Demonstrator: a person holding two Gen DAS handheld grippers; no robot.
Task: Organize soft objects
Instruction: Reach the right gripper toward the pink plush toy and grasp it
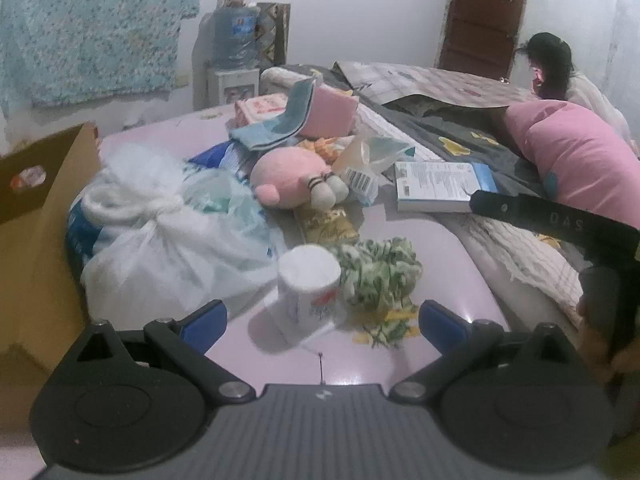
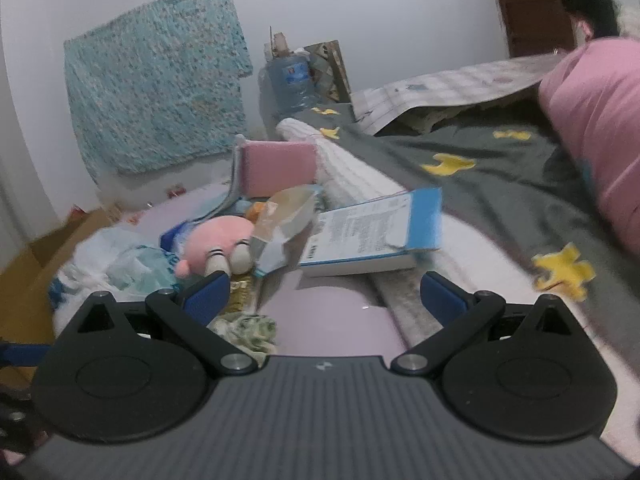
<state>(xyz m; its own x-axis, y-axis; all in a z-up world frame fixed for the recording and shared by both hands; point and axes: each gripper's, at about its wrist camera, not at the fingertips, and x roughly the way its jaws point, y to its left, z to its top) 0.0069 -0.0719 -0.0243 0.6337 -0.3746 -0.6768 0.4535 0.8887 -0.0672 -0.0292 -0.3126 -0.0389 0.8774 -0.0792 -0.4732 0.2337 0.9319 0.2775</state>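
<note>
Firstly, from the left wrist camera, the left gripper (image 1: 322, 320) has its blue fingers (image 1: 202, 320) spread wide and holds nothing. Between them, a little ahead, stands a white cotton roll (image 1: 310, 286) on the pale pink surface (image 1: 432, 248). Just beside it on the right lies a green-and-white crumpled cloth (image 1: 378, 276). To the left is a tied white plastic bag (image 1: 160, 236), next to a cardboard box (image 1: 44, 216). Further away lies a pink plush toy (image 1: 288, 178) with grey striped feet, and behind it a blue towel (image 1: 276, 126) leans on a pink sponge block (image 1: 334, 114). A white-and-blue flat box (image 1: 438, 186) lies to the right. At the right edge a part of the right gripper (image 1: 560, 224) is visible.

From the right wrist camera, the right gripper (image 2: 324, 298) is also wide open and empty. The plush toy (image 2: 218, 246) lies ahead on the left, the flat box (image 2: 376, 236) ahead in the middle, and the crumpled cloth (image 2: 248, 330) is close under the left finger. A dark blanket (image 2: 480, 196) with yellow shapes covers the right side.
</note>
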